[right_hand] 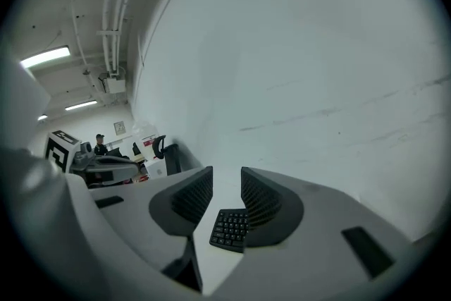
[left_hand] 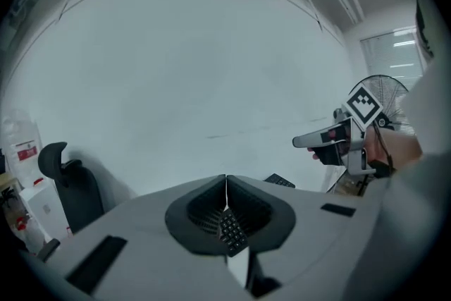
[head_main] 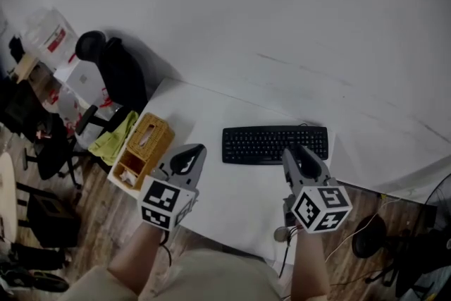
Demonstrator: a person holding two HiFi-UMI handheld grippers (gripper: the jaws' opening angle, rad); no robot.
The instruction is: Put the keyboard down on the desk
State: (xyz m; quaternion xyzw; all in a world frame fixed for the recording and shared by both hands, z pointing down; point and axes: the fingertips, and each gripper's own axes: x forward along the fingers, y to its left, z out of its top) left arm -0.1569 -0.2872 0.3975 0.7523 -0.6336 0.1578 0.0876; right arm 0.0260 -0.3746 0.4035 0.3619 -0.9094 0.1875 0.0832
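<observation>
A black keyboard (head_main: 275,144) lies flat on the white desk (head_main: 232,201), toward its back right. My left gripper (head_main: 192,151) hovers over the desk to the left of the keyboard, its jaws closed together with nothing in them. My right gripper (head_main: 297,153) is just in front of the keyboard's right half, above it and apart from it. Its jaws stand a little apart with nothing between them. In the left gripper view the keyboard (left_hand: 230,233) shows below the shut left gripper (left_hand: 225,183). In the right gripper view the keyboard (right_hand: 231,229) lies beyond the gap of the right gripper (right_hand: 227,183).
A wicker tissue box (head_main: 144,148) stands at the desk's left edge, beside a green cloth (head_main: 116,137). A black office chair (head_main: 116,70) is behind it. A floor fan (head_main: 370,236) and cables sit right of the desk. A white wall backs the desk.
</observation>
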